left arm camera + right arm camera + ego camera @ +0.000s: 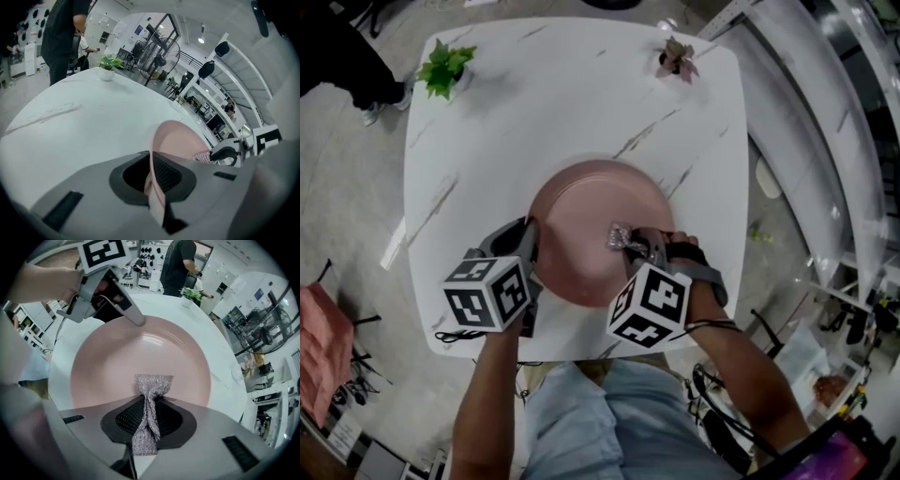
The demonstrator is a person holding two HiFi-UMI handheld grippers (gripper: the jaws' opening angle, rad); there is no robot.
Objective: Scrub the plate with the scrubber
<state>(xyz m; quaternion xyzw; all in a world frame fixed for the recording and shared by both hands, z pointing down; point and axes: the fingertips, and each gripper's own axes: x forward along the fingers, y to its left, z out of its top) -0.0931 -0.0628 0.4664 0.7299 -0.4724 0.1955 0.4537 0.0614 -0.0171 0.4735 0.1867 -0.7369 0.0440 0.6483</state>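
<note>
Near the marble table's (487,122) front edge, round pink plate (591,220), left gripper (528,246) clamping its rim, right gripper (636,246) pinching crumpled silvery mesh scrubber (619,236) on it.

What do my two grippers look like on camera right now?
Both the left gripper and right gripper have grey bodies with black mesh-textured jaw pads. Each carries a white cube printed with black square markers. Thin black cables trail from them. The forearms are unsleeved; a dark strap wraps the right hand.
</note>
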